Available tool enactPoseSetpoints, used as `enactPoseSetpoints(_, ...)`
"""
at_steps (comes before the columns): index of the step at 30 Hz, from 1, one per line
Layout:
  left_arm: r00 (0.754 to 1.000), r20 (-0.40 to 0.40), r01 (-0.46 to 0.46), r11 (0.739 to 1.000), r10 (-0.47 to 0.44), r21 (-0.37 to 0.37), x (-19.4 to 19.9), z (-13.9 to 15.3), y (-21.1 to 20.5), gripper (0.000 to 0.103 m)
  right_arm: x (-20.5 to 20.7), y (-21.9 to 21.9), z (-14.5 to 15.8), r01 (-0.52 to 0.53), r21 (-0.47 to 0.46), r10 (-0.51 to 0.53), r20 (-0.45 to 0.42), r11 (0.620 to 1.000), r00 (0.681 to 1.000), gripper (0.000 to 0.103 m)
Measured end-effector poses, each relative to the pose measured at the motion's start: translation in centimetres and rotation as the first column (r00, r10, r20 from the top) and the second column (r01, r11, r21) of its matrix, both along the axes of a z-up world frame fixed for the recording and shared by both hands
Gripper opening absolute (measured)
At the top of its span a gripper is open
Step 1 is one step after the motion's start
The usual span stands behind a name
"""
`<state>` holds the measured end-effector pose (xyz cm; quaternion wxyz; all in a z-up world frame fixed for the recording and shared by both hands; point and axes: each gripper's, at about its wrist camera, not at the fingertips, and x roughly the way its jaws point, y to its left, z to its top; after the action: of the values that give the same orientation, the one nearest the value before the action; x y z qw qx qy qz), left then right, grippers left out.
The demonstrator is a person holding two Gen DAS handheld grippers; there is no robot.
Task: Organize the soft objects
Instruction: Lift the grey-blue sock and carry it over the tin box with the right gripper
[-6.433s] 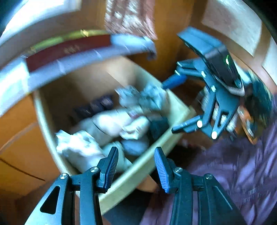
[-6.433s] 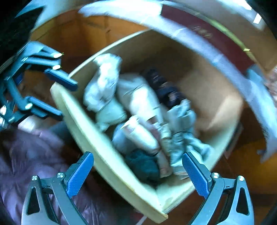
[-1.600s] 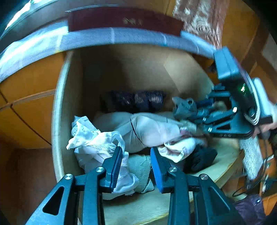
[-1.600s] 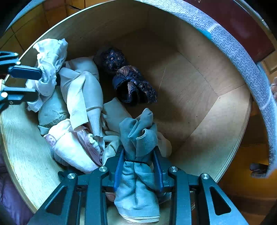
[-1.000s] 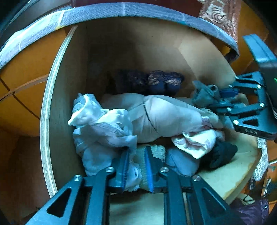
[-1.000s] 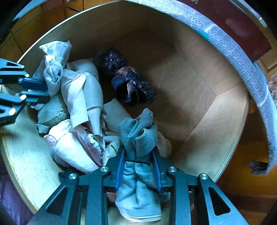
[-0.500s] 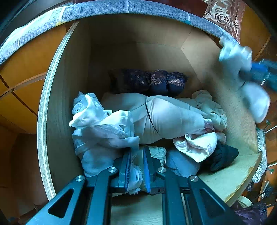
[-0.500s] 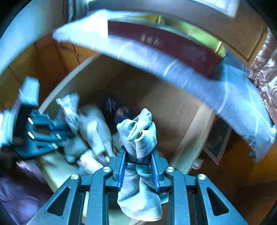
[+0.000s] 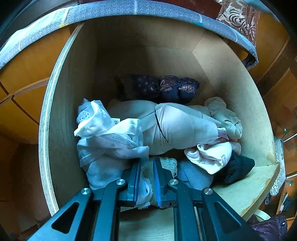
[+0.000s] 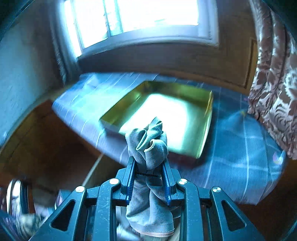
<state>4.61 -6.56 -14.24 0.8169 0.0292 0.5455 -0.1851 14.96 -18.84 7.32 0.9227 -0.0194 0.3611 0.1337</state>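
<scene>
In the left wrist view, the left hand-held gripper (image 9: 145,178) is clenched on a fold of the white garment (image 9: 109,146) at the near edge of the wooden drawer (image 9: 46,133); 1.6 s ago its jaws were parted around that fold, and they have been drawn together since. Just right of the pinched cloth a ribbed pale sock (image 9: 168,164) and a grey-blue bundle (image 9: 194,176) are seen, with a black sock (image 9: 238,166) beyond them toward the right wall. Behind these a pink-white cloth (image 9: 211,153) is lying against a long beige garment (image 9: 178,128) stretched across the middle of the drawer, and two dark patterned rolls (image 9: 159,87) are lined up touching each other along the back. The other tool, present at the right of the drawer 1.0 s ago, is gone from this view. In the right wrist view, the right hand-held gripper (image 10: 148,176) is closed on a grey-green sock pair (image 10: 148,148), as before, but the pair has been carried out of the drawer and is now held upright in the air in front of a gold-rimmed shallow box (image 10: 206,118) resting on a blue patterned surface (image 10: 241,139). Farther off a bright window (image 10: 139,16) and, at the right, a patterned curtain (image 10: 274,83) are visible; the background is blurred.
</scene>
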Motion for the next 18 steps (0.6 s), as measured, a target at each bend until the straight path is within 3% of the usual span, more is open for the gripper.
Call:
enactPoseSetpoints(5, 1.0, -0.001, 0.004, 1.0, -0.004, -0.005, -0.1, 0.0, 0.0, 0.014, 5.1, -0.8, 2.2, 0.075, 0.067, -0.075, 0.006, 0.995, 0.997, 0.027)
enactPoseSetpoints(11, 1.0, 0.0, 0.008, 1.0, -0.008, -0.009, -0.1, 0.1, 0.0, 0.014, 13.7, -1.5, 2.3, 0.169, 0.077, -0.165, -0.061, 0.982, 0.984, 0.027)
enactPoseSetpoints(18, 1.0, 0.001, 0.018, 1.0, -0.018, -0.017, -0.2, 0.2, 0.0, 0.014, 22.2, -2.9, -0.5, 0.306, -0.047, -0.31, -0.132, 0.951, 0.942, 0.027)
